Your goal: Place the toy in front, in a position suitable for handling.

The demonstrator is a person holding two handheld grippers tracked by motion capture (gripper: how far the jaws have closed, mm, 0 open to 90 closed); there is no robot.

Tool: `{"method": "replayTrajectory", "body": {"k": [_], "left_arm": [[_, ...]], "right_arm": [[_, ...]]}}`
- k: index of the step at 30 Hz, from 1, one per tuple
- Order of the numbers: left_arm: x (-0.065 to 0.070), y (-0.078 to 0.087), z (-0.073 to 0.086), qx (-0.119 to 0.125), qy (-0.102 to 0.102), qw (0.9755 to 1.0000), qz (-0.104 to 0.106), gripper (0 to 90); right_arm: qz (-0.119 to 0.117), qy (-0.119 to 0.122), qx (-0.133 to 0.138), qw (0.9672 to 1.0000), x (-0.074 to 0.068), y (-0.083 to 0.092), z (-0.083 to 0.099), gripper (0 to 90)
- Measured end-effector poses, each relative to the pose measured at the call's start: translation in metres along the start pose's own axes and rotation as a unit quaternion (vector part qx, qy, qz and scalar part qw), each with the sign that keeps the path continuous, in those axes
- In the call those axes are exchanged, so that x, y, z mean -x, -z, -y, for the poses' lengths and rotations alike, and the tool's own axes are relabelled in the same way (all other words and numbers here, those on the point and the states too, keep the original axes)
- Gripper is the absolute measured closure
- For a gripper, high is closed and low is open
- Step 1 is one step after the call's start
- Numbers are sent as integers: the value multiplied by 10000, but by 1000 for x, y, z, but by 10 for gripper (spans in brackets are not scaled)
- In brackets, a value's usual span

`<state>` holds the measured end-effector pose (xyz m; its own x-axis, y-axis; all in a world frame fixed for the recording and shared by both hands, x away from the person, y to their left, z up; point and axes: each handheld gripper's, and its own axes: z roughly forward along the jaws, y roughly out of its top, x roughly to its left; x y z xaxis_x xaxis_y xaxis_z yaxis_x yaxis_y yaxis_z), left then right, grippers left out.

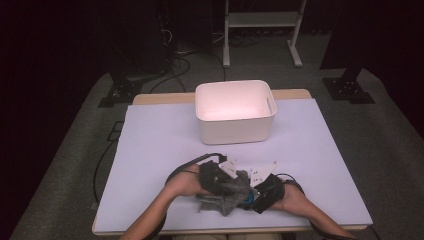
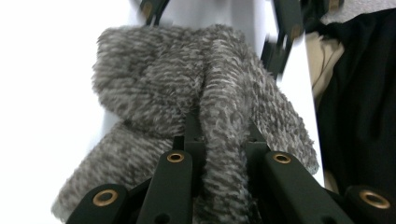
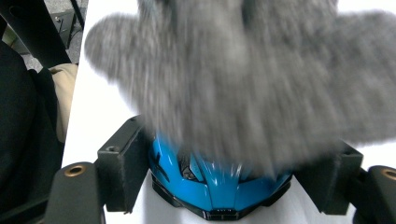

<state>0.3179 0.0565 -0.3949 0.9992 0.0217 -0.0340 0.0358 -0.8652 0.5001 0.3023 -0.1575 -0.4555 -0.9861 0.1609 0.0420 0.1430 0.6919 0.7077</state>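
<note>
Both grippers meet low at the near edge of the table [image 1: 150, 150], and we see them working one grey fuzzy cloth [image 1: 227, 192] that lies bunched between the person's hands. Our left gripper [image 1: 218, 176] has its jaws pinched tight on a ridge of that cloth; in the left gripper view the fold [image 2: 219, 140] stands up squarely between the two black jaws and presses against both. Our right gripper [image 1: 260, 192] stands wide, its jaws on either side of a glossy blue and black object [image 3: 210, 189], with the cloth draped over the top of it. We cannot tell what that blue object is, since its upper part is covered and its lower edge is cut off by the frame; whether the jaws press on its sides we cannot make out either. No brand, label or writing can be read anywhere. The right gripper view is blurred across the cloth, so its weave is lost there. A white bin [image 1: 235, 112] stands well apart at the far side, and between it and the hands the pale mat lies bare, as does the room to left and right.
</note>
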Motion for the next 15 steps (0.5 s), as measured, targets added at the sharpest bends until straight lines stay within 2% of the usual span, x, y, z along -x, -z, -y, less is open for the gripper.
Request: {"method": "replayTrajectory", "body": {"k": [3, 4, 5, 6, 9, 10, 12, 14, 15], "left_arm": [[-1, 15, 30, 93, 346, 9992, -153, 783], [-2, 20, 38, 116, 423, 9988, -204, 783], [-2, 20, 38, 116, 423, 9988, -204, 784], [-1, 26, 51, 130, 565, 9980, -269, 784], [0, 31, 61, 90, 660, 9972, -351, 783], [0, 36, 70, -41, 746, 9960, -493, 783], [-1, 39, 74, -23, 797, 9955, -519, 782], [-2, 51, 88, -22, 961, 9930, -689, 783], [-2, 51, 88, -22, 961, 9930, -689, 782]], "right_arm": [[-21, 59, -32, 10000, 1, 0, -1, 247], [-27, 49, -54, 10000, 1, 0, -1, 246], [-28, 61, -55, 10000, 2, 0, -1, 247], [-31, 49, -63, 10000, 1, 0, -1, 246], [-39, 35, -70, 10000, 1, 0, -2, 247], [-38, 39, -76, 10000, 1, 0, -2, 247], [-38, 43, -79, 10000, 1, 0, -2, 247], [-47, 77, -105, 9999, 2, 0, -2, 248], [-51, 84, -121, 9999, 2, 0, -3, 248]]}}
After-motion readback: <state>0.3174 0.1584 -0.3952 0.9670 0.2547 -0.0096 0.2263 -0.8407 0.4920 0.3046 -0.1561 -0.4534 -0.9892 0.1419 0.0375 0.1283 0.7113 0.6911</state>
